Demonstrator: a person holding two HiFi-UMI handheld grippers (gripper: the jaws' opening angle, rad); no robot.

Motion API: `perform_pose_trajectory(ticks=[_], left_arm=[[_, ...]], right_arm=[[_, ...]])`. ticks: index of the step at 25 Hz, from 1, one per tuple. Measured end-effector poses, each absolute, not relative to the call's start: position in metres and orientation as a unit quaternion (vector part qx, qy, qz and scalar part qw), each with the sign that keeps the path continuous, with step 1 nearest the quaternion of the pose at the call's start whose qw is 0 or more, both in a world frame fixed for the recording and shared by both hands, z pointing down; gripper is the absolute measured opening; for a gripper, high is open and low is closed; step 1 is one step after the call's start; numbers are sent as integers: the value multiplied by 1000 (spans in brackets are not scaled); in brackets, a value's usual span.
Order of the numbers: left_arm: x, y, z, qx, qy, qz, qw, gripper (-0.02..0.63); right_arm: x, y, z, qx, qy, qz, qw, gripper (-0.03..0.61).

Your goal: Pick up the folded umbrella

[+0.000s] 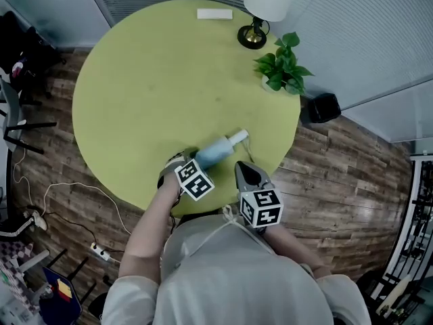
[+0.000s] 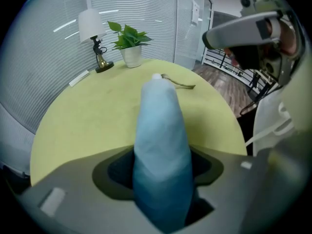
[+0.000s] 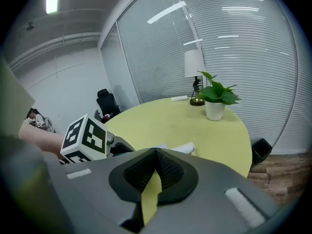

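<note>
The folded umbrella [image 1: 214, 152], light blue with a white handle end [image 1: 238, 138], lies near the front edge of the round yellow-green table [image 1: 155, 80]. My left gripper [image 1: 201, 160] points steeply down on its near end. In the left gripper view the umbrella [image 2: 161, 126] fills the gap of the left gripper [image 2: 161, 179], both jaws against its fabric. My right gripper [image 1: 242, 168] hovers just right of the umbrella, jaws together with nothing in them; in the right gripper view only a thin slit shows at the right gripper [image 3: 154, 179]. A white bit of the umbrella [image 3: 184, 148] peeks past it.
At the table's far side stand a lamp [image 1: 265, 9], a potted plant [image 1: 283, 65] and a flat white object [image 1: 214, 14]. A thin strap [image 2: 178, 85] trails from the umbrella's far end. A black bin [image 1: 323, 107] sits on the wood floor to the right.
</note>
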State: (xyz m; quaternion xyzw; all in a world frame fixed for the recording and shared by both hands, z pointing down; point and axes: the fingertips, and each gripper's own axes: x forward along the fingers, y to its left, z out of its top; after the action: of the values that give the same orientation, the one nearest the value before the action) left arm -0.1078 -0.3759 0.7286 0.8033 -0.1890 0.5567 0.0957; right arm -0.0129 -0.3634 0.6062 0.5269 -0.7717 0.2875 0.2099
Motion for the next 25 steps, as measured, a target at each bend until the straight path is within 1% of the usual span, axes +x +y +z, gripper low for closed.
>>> perform_pose_trajectory(ticks=[6, 12, 19, 25], left_arm=[[-108, -371, 716, 818, -201, 533, 79, 295], [-121, -382, 680, 830, -262, 479, 112, 295], [-157, -400, 616, 842, -360, 372, 153, 295], [-190, -404, 565, 842, -428, 290, 153, 295]], right_arm=[[-9, -362, 598, 533, -772, 278, 205, 0], [-12, -370, 589, 532, -780, 265, 198, 0], [-40, -384, 569, 511, -803, 244, 187, 0], [-72, -387, 554, 485, -824, 229, 180, 0]])
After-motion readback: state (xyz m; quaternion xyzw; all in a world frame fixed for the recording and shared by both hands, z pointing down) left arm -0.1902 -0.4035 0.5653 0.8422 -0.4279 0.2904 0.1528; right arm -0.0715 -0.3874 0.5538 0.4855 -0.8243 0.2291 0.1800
